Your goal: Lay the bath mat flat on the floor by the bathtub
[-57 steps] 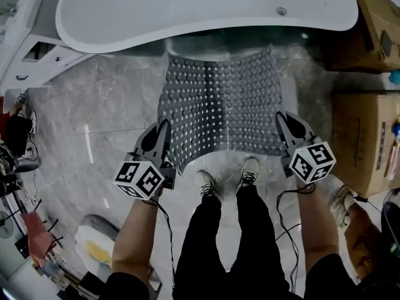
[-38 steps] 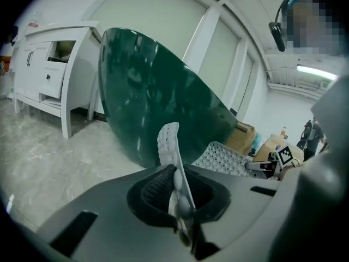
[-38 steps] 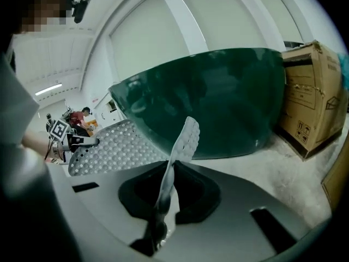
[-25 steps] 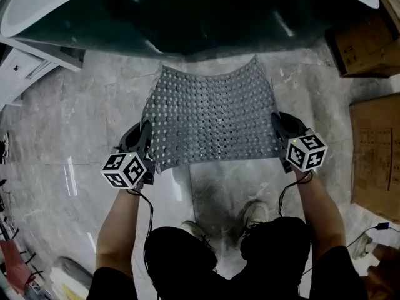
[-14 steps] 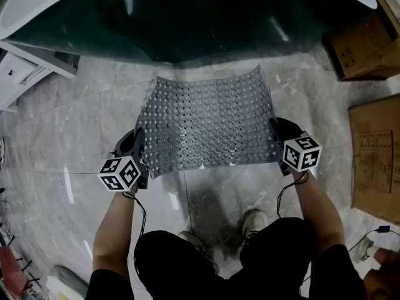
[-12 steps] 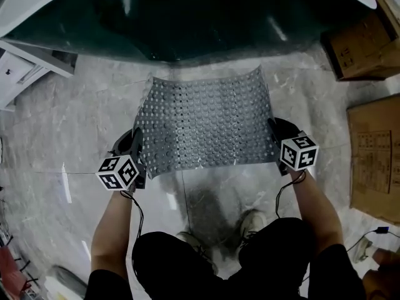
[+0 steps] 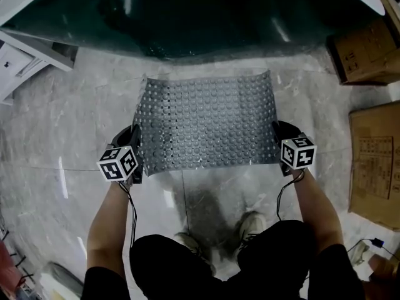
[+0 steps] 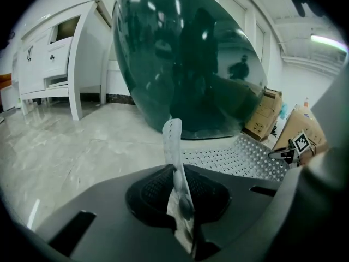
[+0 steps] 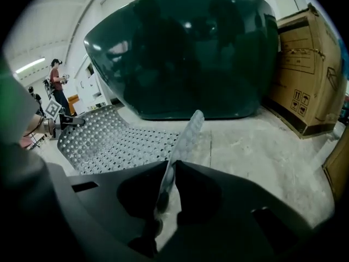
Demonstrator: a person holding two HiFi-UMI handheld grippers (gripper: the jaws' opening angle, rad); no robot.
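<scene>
Pale marbled floor (image 7: 62, 124) runs up to the dark, glossy side of the bathtub (image 7: 200, 11), with cardboard boxes (image 7: 375, 155) off to the right. The bath mat (image 7: 206, 120), grey and studded with holes, is spread in front of the tub. Its far edge is down near the tub's base, and its near corners are held low over the floor.

The left gripper (image 7: 135, 144) has its jaws closed on the mat's left edge. The right gripper (image 7: 277, 136) has the right edge standing between its jaws, which have just been opening a little (the strip looks pinched only lightly now).

The risk is an uneven release. If the right corner slips free first, that side may drop and fold or pull the mat askew. The far right corner curls up slightly and could stay raised.
</scene>
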